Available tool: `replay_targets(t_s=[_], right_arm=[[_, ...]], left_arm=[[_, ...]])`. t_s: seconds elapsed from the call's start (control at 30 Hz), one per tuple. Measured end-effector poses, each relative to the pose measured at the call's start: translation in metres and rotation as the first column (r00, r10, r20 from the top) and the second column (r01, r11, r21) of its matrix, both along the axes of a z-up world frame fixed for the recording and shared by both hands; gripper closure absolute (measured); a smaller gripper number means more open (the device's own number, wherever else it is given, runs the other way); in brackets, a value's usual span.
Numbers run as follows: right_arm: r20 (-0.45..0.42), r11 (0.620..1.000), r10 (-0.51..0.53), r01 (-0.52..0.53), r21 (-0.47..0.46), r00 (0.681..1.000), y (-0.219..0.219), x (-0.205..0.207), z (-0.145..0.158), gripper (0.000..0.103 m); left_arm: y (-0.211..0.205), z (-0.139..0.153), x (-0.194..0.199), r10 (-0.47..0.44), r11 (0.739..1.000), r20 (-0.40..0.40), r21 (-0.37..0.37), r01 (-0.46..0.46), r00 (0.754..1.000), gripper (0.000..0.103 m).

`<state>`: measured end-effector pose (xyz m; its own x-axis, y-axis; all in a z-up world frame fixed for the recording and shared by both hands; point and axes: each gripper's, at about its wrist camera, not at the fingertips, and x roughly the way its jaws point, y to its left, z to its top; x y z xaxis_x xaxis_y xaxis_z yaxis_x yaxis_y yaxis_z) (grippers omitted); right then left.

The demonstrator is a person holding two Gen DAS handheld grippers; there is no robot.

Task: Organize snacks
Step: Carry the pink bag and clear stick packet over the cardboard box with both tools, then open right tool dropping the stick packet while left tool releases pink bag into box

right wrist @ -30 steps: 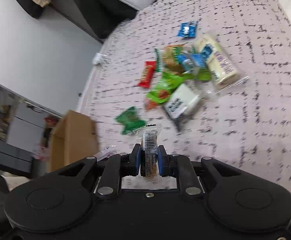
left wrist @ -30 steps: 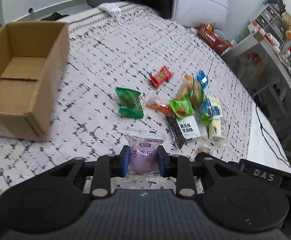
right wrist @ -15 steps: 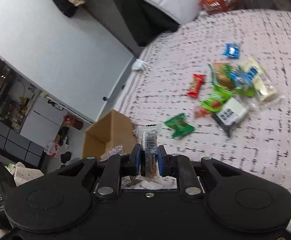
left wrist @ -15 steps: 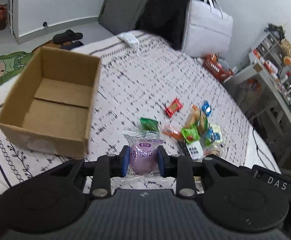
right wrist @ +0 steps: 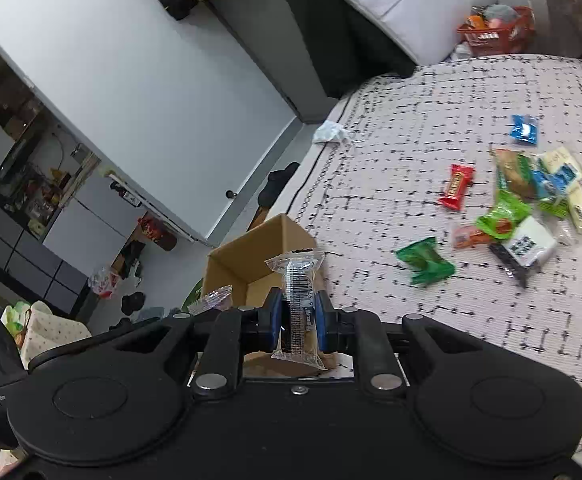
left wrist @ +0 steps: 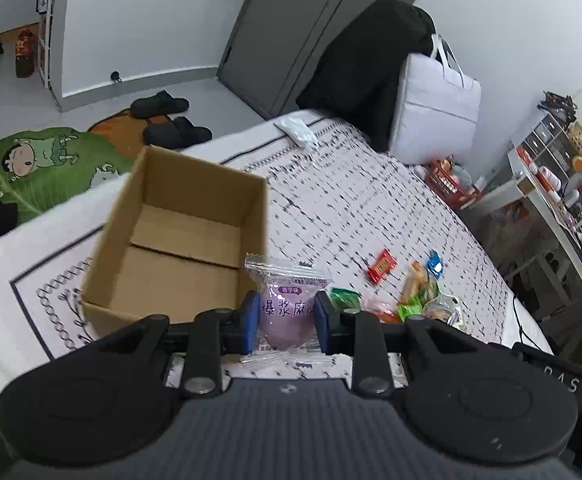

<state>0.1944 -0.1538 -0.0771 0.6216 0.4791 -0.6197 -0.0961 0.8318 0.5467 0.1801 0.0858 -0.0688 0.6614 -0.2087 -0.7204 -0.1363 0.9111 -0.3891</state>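
My left gripper (left wrist: pixel 287 320) is shut on a purple mochi packet (left wrist: pixel 287 312) in clear wrap, held above the bed near the right front corner of an open, empty cardboard box (left wrist: pixel 179 240). My right gripper (right wrist: pixel 297 320) is shut on a clear-wrapped brown snack bar (right wrist: pixel 297 312) held edge-on, with the same box (right wrist: pixel 259 264) just beyond it. The left gripper's packet shows at the right wrist view's lower left (right wrist: pixel 211 300). Several loose snacks lie in a heap on the bed (left wrist: pixel 419 296), also in the right wrist view (right wrist: pixel 523 208).
A red packet (right wrist: pixel 457 186), a green packet (right wrist: pixel 425 260) and a blue packet (right wrist: pixel 525 130) lie apart from the heap. A white bag (left wrist: pixel 435 120) and dark clothing stand at the bed's far end. Slippers (left wrist: pixel 175 132) lie on the floor. A shelf stands at the right (left wrist: pixel 551 176).
Both grippers have risen and pulled back from the snack heap toward the box, each still holding its packet. The box now lies directly ahead of both.
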Motion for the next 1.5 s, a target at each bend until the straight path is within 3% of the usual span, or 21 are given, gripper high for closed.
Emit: replay_targets(t_s=[0.4, 0.77, 1.07, 1.13, 1.27, 1.5], right_arm=[[0.026, 0.998, 0.052, -0.051, -0.032, 0.998, 0.059, 0.024, -0.001, 0.086], [-0.023, 0.992, 0.118, -0.119, -0.047, 0.993, 0.107, 0.047, -0.021, 0.086], [-0.067, 0.994, 0.093, -0.097, -0.056, 0.993, 0.115, 0.063, -0.036, 0.085], [-0.088, 0.994, 0.089, -0.093, -0.048, 0.992, 0.115, 0.067, -0.038, 0.081], [-0.111, 0.997, 0.064, -0.068, -0.035, 0.992, 0.110, 0.070, -0.042, 0.054], [-0.112, 0.999, 0.036, -0.039, -0.025, 0.993, 0.099, 0.063, -0.038, 0.046]], left_arm=[[0.064, -0.002, 0.001, 0.051, 0.997, 0.007, 0.055, -0.052, 0.999, 0.075], [0.106, -0.021, 0.020, 0.109, 0.994, -0.023, 0.028, -0.109, 0.994, 0.075], [0.108, -0.043, 0.048, 0.072, 0.997, -0.070, 0.003, -0.072, 0.995, 0.075], [0.106, -0.047, 0.053, 0.062, 0.998, -0.083, 0.001, -0.062, 0.995, 0.075], [0.103, -0.055, 0.062, 0.045, 0.999, -0.114, -0.005, -0.045, 0.992, 0.075], [0.104, -0.060, 0.068, 0.047, 0.999, -0.153, 0.024, -0.043, 0.987, 0.075]])
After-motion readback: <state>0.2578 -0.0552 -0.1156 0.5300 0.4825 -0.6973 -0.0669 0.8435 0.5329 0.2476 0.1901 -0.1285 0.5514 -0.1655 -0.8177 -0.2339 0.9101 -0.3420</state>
